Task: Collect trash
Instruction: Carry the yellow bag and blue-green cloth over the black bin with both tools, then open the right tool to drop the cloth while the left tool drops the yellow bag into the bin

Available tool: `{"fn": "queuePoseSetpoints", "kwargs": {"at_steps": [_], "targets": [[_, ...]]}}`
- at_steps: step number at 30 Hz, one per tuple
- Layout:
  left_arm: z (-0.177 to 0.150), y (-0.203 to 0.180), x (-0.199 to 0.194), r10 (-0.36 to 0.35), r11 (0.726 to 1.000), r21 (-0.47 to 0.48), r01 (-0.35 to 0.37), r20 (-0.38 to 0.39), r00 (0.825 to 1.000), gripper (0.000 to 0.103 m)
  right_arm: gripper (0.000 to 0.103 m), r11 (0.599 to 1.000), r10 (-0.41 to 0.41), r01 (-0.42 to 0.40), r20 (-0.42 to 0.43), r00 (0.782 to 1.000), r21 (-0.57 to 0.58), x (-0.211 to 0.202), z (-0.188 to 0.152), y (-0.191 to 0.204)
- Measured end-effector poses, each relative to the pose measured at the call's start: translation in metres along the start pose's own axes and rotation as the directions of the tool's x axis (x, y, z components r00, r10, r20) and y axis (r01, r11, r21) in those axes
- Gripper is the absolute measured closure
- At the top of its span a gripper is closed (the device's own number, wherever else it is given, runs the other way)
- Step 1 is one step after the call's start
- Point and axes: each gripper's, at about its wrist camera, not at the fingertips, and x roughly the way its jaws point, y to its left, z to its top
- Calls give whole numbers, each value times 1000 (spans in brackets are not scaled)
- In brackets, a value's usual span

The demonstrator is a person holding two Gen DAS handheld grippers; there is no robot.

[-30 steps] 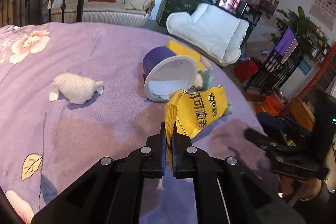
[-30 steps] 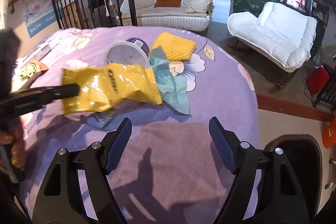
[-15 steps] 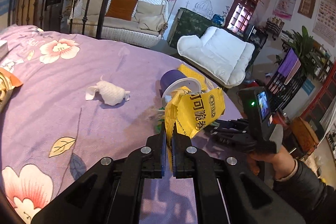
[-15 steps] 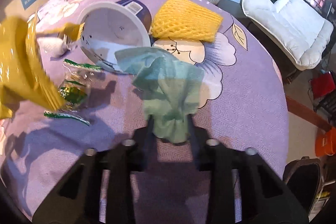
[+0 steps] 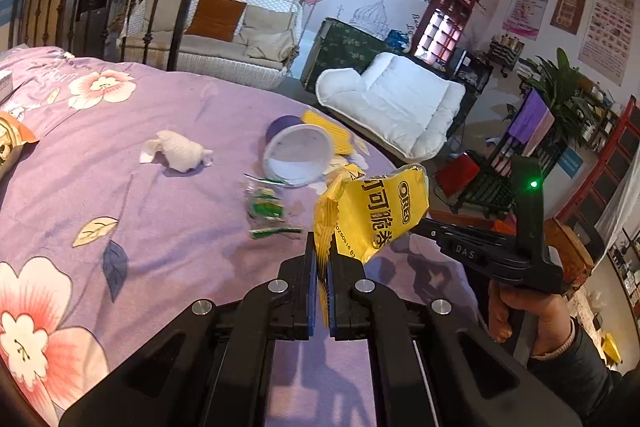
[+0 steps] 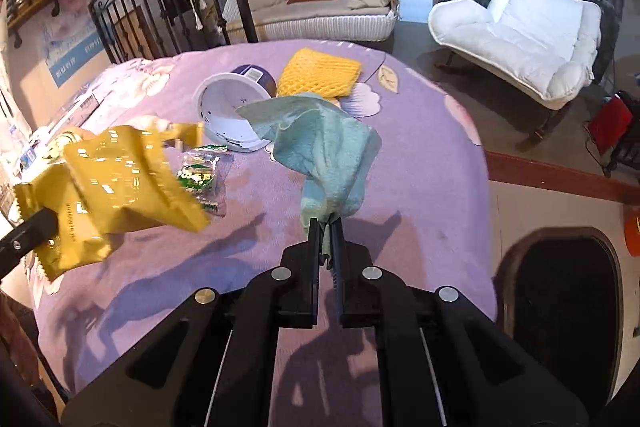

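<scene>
The yellow snack bag (image 5: 372, 215) hangs clear of the bed (image 5: 160, 235), pinched by its crimped end seam in the left tongs (image 5: 322, 259), which are clenched tight on it. It looks empty and very light, a crinkly foil film that is slick on its faces. The ridged seam is likely the best hold, since the flat panel could slide out of the pads. Just right of the bag, the right tongs (image 6: 329, 239) have just been closing and are now clamped on a bunched corner of the teal cloth (image 6: 320, 143), which droops limp from the grip above the bedspread. It is soft, with no stiffness at all; any gathered fold should serve as a hold, and it is unlikely to slip.

Beyond the bag lies a tipped white tub (image 5: 298, 157), rigid but probably thin-walled, best taken by its rim. Between the bag and the tub sits a small clear wrapper with green print (image 5: 264, 205), flimsy and flat against the cover, so probably fiddly to pinch. Behind the tub is a yellow foam net (image 6: 318, 73), springy and light. Left of the tub rests a crumpled white tissue (image 5: 176, 155), easily crushed and taken anywhere. All of these are still to be collected.
</scene>
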Motion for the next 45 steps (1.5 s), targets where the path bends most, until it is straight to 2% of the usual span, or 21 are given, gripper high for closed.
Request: {"fn": "queuePoseSetpoints", "kwargs": {"at_steps": [6,13,23,33,36,37,38,40,45], "targets": [[-7,-30,4,-61,997,37,61,-7,998,98,96,998,-31,27,60,998,65,-50,-27,-23],[-21,-66,13,-128,988,78,130,-33,991,98,96,980,-128,111,96,987,163,-95,-64,-62],[-35,-115,30,-195,965,158,207,-91,977,98,96,932,-248,224,48,968,286,-128,-113,-124],[-52,-162,51,-230,934,239,264,-159,960,98,95,860,-316,307,-45,948,407,-122,-144,-170],[-55,-171,56,-233,927,258,272,-172,957,98,91,844,-322,318,-67,944,432,-114,-151,-180],[-55,-174,58,-232,925,264,273,-176,957,98,82,837,-327,327,-79,942,439,-111,-154,-184],[-56,-177,60,-231,924,267,274,-182,956,98,67,832,-328,331,-86,941,446,-108,-156,-186],[-57,-179,63,-232,923,265,278,-192,954,98,55,819,-329,331,-89,940,468,-105,-161,-192],[-60,-184,71,-218,922,276,271,-209,953,98,55,805,-335,339,-97,937,488,-104,-167,-195]]}}
